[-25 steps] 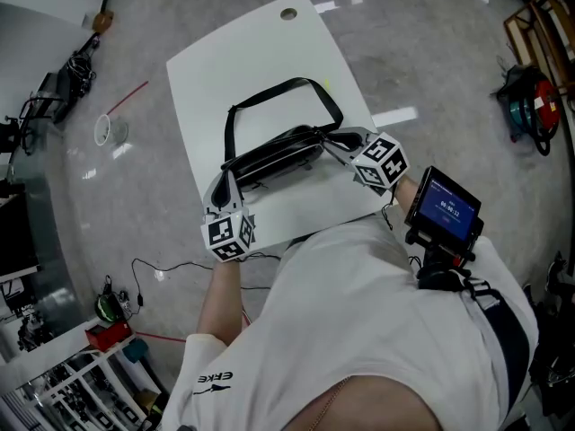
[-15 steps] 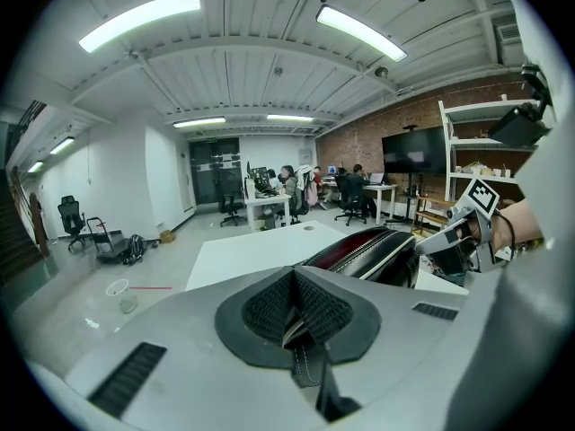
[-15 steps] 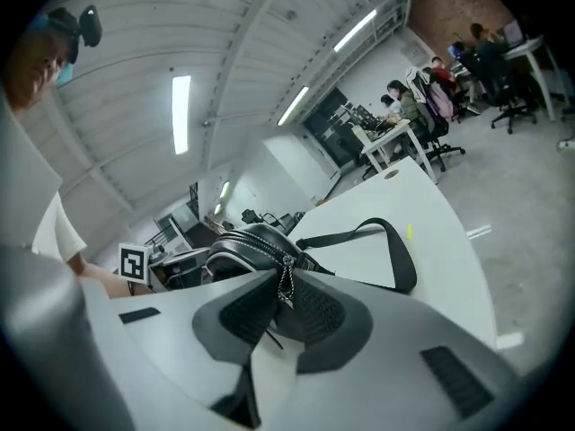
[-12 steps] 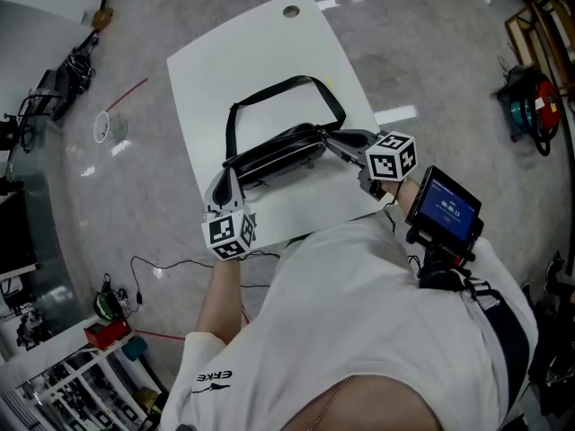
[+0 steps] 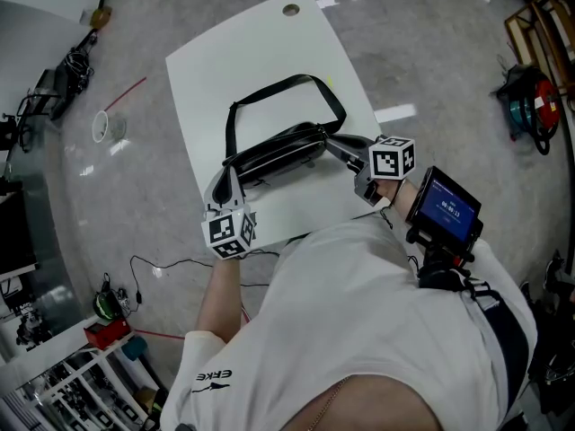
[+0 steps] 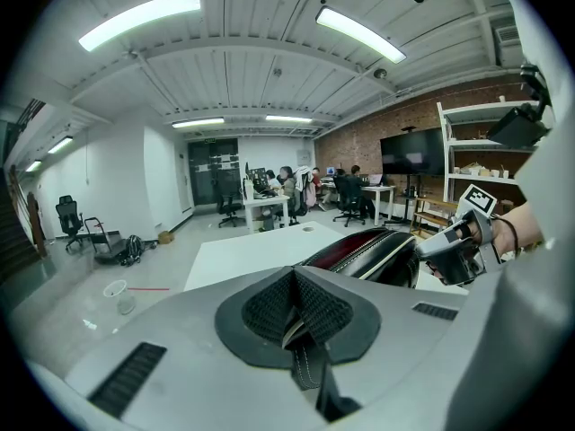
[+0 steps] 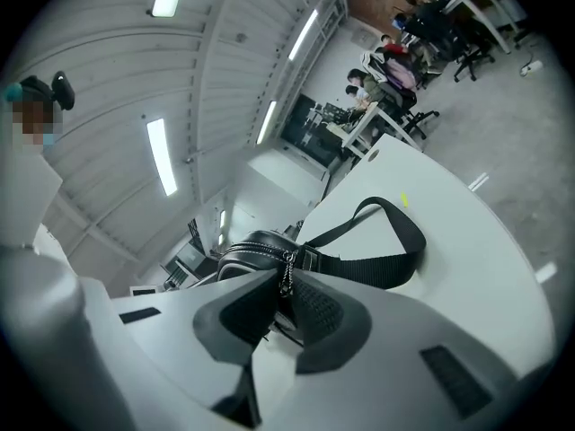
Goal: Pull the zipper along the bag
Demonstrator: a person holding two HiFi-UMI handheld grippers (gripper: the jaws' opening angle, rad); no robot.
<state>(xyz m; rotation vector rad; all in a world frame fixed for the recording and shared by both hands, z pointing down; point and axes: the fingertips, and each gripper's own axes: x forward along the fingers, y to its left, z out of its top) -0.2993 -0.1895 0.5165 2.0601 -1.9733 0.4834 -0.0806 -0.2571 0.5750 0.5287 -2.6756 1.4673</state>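
Note:
A black bag (image 5: 274, 151) lies on the white table (image 5: 260, 43), its strap (image 5: 287, 86) looped toward the far side. My left gripper (image 5: 226, 171) is shut on the bag's left end; in the left gripper view a stitched black tab (image 6: 304, 359) is pinched between the pads (image 6: 265, 311). The bag's mouth (image 6: 368, 248) is parted, showing dark red lining. My right gripper (image 5: 331, 142) is at the bag's right end, shut on the metal zipper pull (image 7: 287, 275), which hangs by the strap buckle (image 7: 310, 260).
A round hole (image 5: 290, 10) marks the table's far edge. On the floor to the left are a clear cup (image 5: 106, 129), a red stick (image 5: 128, 95) and cables. A screen device (image 5: 445, 206) rides on the person's right wrist. Desks with people stand far off.
My right gripper has shifted slightly to the right at the bag's end and its marker cube has turned. The left gripper and the bag's left end have stayed put.

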